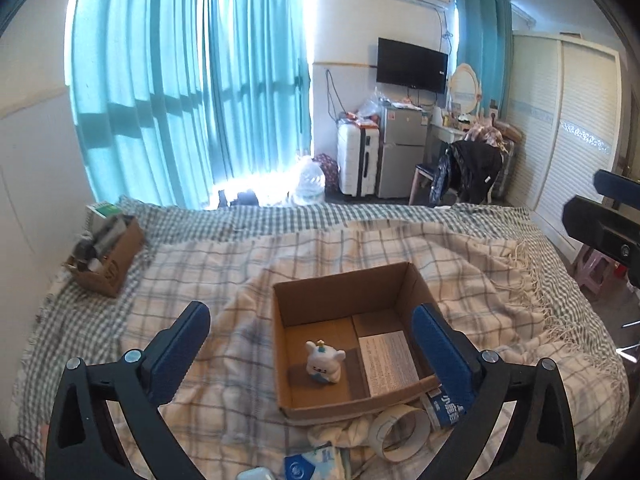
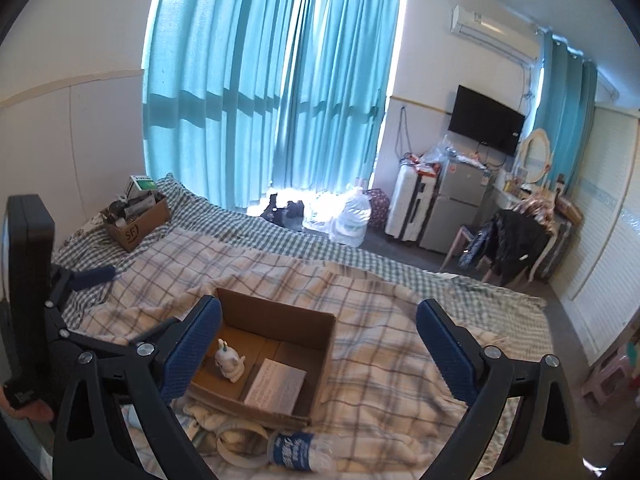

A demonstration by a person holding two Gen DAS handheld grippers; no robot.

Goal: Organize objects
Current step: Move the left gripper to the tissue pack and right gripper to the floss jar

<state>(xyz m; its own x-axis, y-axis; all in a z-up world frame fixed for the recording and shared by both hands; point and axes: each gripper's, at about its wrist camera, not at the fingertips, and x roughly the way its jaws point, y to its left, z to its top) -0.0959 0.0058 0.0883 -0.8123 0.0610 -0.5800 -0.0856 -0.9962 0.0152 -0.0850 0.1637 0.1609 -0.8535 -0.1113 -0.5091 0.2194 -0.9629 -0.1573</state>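
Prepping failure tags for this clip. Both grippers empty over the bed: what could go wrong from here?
1. The cardboard box sits on a rumpled blanket; a nudge could tip it and topple the white figurine.
2. The water bottle lies on its side and may roll when grasped.
3. The tape roll touches the box front, crowding finger entry.

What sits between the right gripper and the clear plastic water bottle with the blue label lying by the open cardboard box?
Nothing visible. The clear plastic water bottle with the blue label lies uncovered on the plaid blanket, just outside the open cardboard box. The white tape roll lies beside it. The right gripper is open and empty.
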